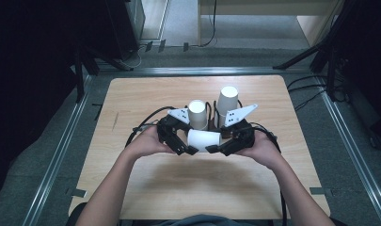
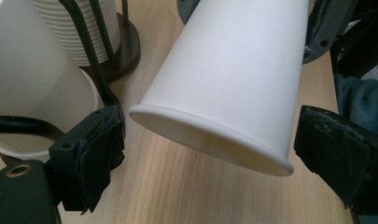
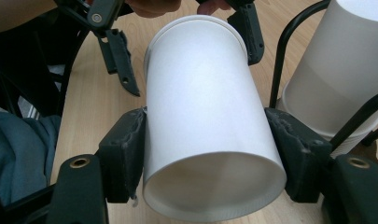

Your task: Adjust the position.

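High view: a white paper cup [image 1: 203, 140] lies on its side above the wooden table [image 1: 146, 99]; the right gripper [image 1: 215, 149] clamps its wide end; the left gripper [image 1: 190, 151] has its jaws apart either side of the cup, not touching.

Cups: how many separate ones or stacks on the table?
3. One cup lies sideways between both tongs, gripped by the right tongs. Two upside-down stacks stand behind it: left stack, right stack. Nested cups inside can't be counted.
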The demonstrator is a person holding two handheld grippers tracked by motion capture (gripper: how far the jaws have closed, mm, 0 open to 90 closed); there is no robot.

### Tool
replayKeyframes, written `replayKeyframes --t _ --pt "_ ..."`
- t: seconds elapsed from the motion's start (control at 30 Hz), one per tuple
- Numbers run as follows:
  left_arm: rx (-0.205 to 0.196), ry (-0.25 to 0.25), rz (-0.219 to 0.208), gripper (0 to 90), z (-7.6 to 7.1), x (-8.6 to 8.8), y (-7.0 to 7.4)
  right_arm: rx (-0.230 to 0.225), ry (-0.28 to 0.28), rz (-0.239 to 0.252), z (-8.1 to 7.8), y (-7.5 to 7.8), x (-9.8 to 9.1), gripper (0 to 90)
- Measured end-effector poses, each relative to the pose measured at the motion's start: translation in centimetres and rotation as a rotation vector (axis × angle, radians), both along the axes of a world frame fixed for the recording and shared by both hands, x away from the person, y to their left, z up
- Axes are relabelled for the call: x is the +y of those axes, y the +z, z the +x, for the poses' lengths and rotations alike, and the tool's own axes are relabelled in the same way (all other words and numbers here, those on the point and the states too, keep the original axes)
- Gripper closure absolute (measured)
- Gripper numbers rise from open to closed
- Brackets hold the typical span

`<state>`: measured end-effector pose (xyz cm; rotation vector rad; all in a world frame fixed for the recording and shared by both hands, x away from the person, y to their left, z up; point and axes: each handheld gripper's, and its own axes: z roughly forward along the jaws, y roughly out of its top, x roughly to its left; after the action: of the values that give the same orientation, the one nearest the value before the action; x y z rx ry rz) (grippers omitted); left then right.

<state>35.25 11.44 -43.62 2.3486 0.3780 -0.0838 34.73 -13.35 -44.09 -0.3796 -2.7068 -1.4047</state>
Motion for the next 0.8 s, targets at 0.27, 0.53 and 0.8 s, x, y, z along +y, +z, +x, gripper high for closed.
replayKeyframes --t 0.27,0.53,0.8 --pt "0.007 -0.007 -0.045 8.9 -0.15 -0.16 -0.55 -0.013 0.011 0.025 0.11 0.53 0.16 33.3" --pt "0.015 -0.012 -0.098 9.1 -0.43 -0.30 -0.76 0.004 0.010 0.081 0.10 0.95 -0.32 33.2" --pt "0.025 -0.014 -0.135 17.6 -0.31 0.26 -0.90 0.020 0.020 0.092 0.08 0.89 -0.33 33.1"
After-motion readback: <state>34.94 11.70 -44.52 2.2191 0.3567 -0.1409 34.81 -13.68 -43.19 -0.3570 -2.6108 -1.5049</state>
